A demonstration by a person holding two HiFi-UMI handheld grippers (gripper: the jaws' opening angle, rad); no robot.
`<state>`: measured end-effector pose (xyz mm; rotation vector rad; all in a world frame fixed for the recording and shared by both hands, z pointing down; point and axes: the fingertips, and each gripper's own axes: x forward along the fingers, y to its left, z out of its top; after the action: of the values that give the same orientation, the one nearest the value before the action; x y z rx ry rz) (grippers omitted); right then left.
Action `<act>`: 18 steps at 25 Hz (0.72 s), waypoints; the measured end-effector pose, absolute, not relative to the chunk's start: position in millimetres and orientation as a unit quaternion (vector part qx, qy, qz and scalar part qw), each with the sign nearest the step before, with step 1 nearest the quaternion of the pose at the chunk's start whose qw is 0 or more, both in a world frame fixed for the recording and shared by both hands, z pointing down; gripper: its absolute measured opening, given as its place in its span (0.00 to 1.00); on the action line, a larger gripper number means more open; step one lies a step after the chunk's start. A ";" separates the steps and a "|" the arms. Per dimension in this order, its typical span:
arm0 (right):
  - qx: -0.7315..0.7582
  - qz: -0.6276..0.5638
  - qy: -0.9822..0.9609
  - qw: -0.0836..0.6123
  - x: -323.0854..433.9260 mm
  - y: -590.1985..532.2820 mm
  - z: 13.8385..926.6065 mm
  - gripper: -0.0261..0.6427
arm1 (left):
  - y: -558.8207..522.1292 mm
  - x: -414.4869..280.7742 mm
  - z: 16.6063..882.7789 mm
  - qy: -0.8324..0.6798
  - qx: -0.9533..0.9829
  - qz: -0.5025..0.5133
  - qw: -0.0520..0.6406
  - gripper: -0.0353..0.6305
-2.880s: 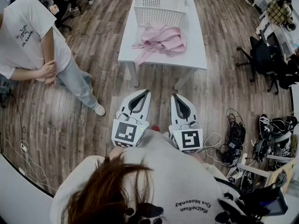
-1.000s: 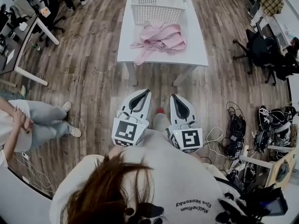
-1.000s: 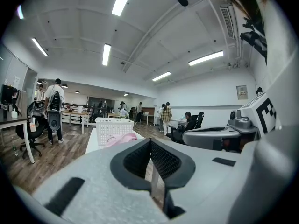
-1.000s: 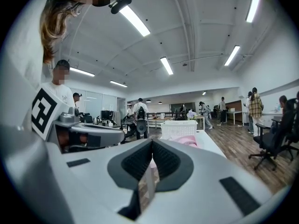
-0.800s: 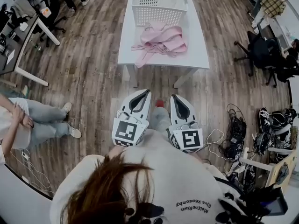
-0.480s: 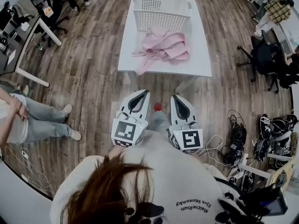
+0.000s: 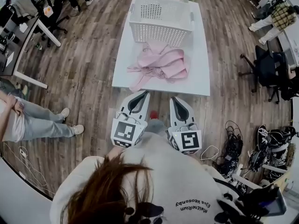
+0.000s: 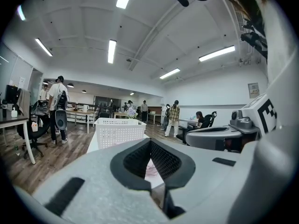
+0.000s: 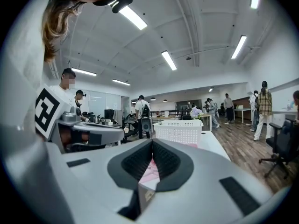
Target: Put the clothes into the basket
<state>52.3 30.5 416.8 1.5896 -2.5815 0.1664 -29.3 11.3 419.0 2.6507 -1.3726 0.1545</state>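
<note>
Left tongs (image 7: 144, 94) and right tongs (image 7: 174, 99) closed on nothing, side by side short of the tabletop (image 7: 200, 76), presumably for approach. Pink clothes (image 7: 161, 64) heaped just before the white basket (image 7: 161, 15), not inside, handy for a short lift.

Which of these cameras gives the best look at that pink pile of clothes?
The head view: it shows the whole pink clothes pile from above, lying on the white table just in front of the basket. The left gripper view and the right gripper view each catch only a small pink sliver, seen low and edge-on.
</note>
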 end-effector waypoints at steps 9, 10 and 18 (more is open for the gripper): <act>0.500 0.053 -0.863 0.056 77.1 -53.4 414.2 0.06 | -67.8 -8.4 416.4 -0.475 0.875 0.051 0.072 0.07; 0.498 0.053 -0.864 0.056 78.8 -61.1 414.3 0.06 | -74.9 -7.7 416.5 -0.478 0.874 0.051 0.072 0.07; 0.484 0.056 -0.871 0.066 78.3 -97.6 426.5 0.06 | -110.1 -11.1 432.2 -0.477 0.875 0.065 0.059 0.07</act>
<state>78.3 -97.6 426.5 1.4610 -2.6268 0.1681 -11.1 -110.1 432.2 2.6494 -1.4432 0.1971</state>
